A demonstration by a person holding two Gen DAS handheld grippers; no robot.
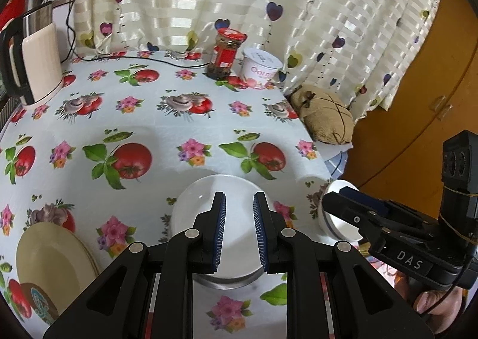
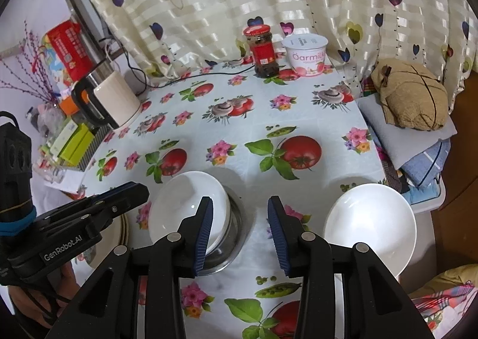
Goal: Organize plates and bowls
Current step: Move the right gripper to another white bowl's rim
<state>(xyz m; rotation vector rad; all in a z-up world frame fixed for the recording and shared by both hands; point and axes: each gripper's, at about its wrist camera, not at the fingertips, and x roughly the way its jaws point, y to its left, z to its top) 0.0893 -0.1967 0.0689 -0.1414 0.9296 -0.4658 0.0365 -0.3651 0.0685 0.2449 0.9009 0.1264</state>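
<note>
A white bowl (image 1: 197, 213) sits nested in a steel bowl (image 1: 224, 283) on the flowered tablecloth (image 1: 167, 130). My left gripper (image 1: 239, 231) hovers over it, open, its pads touching nothing. A stack of cream plates (image 1: 50, 258) lies to its left. A second white bowl (image 2: 370, 225) stands at the table's right edge. My right gripper (image 2: 242, 231) is open over bare cloth between the nested bowl (image 2: 188, 204) and that second bowl. In the left wrist view, the right gripper (image 1: 337, 198) partly covers this bowl (image 1: 337, 228). The left gripper (image 2: 137, 189) shows at the left in the right wrist view.
At the back stand a red-lidded jar (image 1: 225, 53) and a yogurt tub (image 1: 261, 68) against the curtain. A cream kettle (image 1: 35, 64) with its cable is at the far left. A brown cloth bundle (image 2: 412, 97) rests on folded fabric beyond the right table edge.
</note>
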